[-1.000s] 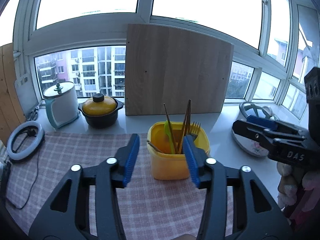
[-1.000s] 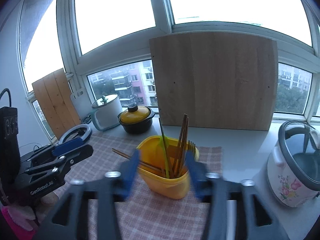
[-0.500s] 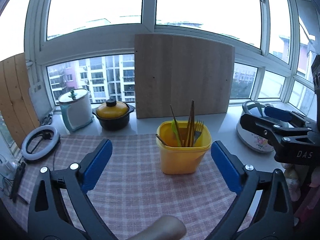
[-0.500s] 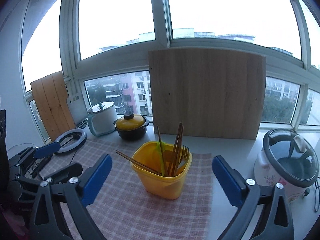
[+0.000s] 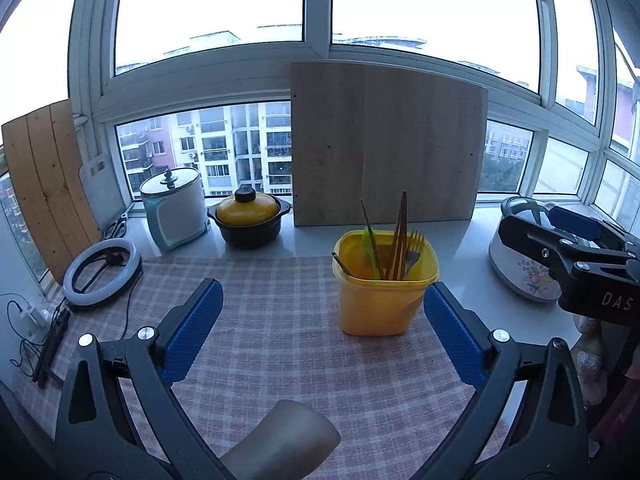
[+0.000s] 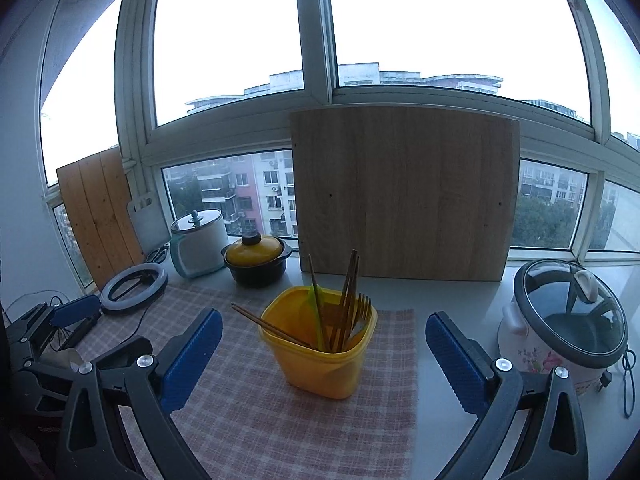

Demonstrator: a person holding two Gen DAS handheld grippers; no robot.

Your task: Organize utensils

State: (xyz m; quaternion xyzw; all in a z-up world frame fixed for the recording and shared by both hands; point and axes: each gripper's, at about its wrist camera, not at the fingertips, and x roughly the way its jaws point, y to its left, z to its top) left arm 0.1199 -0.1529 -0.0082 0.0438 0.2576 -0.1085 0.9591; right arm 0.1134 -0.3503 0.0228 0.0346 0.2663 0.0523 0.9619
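Observation:
A yellow plastic container (image 5: 384, 300) stands on the checked cloth (image 5: 280, 360). It holds wooden chopsticks (image 5: 400, 236), a green utensil (image 5: 370, 248) and a fork (image 5: 414, 246). In the right wrist view the container (image 6: 324, 364) has one chopstick (image 6: 264, 324) leaning out over its left rim. My left gripper (image 5: 322, 289) is open, short of the container, with nothing between its blue pads (image 5: 192, 332). My right gripper (image 6: 323, 316) is also open and empty, and the container sits beyond its fingers. Each gripper shows at the edge of the other's view: the right gripper (image 5: 560, 240) and the left gripper (image 6: 76, 312).
A wooden board (image 5: 384, 144) leans on the window behind the container. On the sill stand a black pot with a yellow lid (image 5: 248, 220) and a white pot (image 5: 174, 208). A ring light (image 5: 102, 274) lies at the left, a flowered rice cooker (image 6: 560, 328) at the right.
Both grippers' jaws went from partly closed to wide open. Both drew back from the yellow container, which now looks farther off. Nothing was picked up.

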